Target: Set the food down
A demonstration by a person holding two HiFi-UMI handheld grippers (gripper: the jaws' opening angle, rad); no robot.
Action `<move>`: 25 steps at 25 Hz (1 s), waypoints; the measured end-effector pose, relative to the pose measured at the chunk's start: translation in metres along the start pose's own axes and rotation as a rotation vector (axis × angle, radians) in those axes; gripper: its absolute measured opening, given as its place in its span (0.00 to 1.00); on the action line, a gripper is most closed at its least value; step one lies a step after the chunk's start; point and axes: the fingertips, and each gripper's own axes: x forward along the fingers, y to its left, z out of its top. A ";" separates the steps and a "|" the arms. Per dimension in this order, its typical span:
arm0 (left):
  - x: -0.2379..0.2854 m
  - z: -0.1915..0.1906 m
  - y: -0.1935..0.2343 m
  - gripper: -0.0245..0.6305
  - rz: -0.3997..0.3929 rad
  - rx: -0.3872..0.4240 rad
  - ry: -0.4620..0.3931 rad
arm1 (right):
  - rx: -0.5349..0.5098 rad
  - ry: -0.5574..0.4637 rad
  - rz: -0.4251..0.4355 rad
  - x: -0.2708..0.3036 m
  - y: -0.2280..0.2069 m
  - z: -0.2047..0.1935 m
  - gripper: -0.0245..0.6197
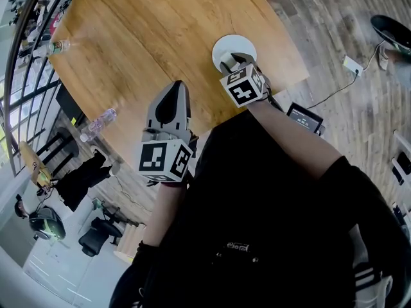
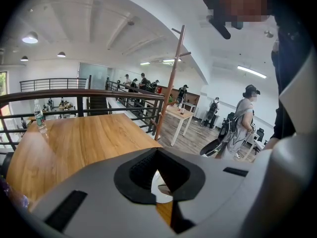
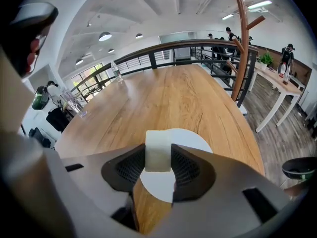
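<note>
- Both pads of the right gripper (image 3: 158, 158) clamped on a pale, squarish block of food (image 3: 158, 150), one pad on each side, with the top of the block above the jaws.
- Directly under and a little beyond these jaws: a round white plate (image 3: 195, 144), flat on the wooden table (image 3: 168, 93), near the table edge.
- Block of food over the plate; contact with the plate not possible to tell.
- Left gripper (image 2: 157, 151): jaws pressed together at the tips, nothing gripped between them.
- Through the small opening under those closed tips: a slice of the same plate.
- Far ahead of the left jaws, to their left, by the railing (image 2: 74, 95): a clear bottle (image 2: 39, 117), upright on the table.
</note>
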 end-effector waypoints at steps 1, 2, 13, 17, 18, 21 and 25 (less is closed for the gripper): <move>0.000 0.000 0.001 0.04 0.001 -0.002 0.001 | -0.006 0.007 -0.003 0.002 0.000 -0.002 0.30; 0.000 -0.001 0.001 0.04 0.003 -0.004 0.003 | -0.009 0.014 -0.006 0.004 -0.001 -0.004 0.30; -0.001 -0.009 0.009 0.04 0.021 -0.003 0.023 | -0.037 0.077 -0.046 0.024 -0.012 -0.017 0.30; -0.002 -0.009 0.011 0.04 0.024 -0.009 0.027 | -0.054 0.104 -0.050 0.029 -0.016 -0.022 0.30; -0.003 -0.009 0.014 0.04 0.027 -0.011 0.028 | -0.064 0.113 -0.052 0.031 -0.017 -0.022 0.30; -0.008 -0.012 0.020 0.04 0.039 -0.017 0.031 | -0.083 0.140 -0.057 0.035 -0.015 -0.028 0.30; -0.012 -0.016 0.019 0.04 0.040 -0.031 0.027 | -0.089 0.150 -0.067 0.036 -0.017 -0.036 0.30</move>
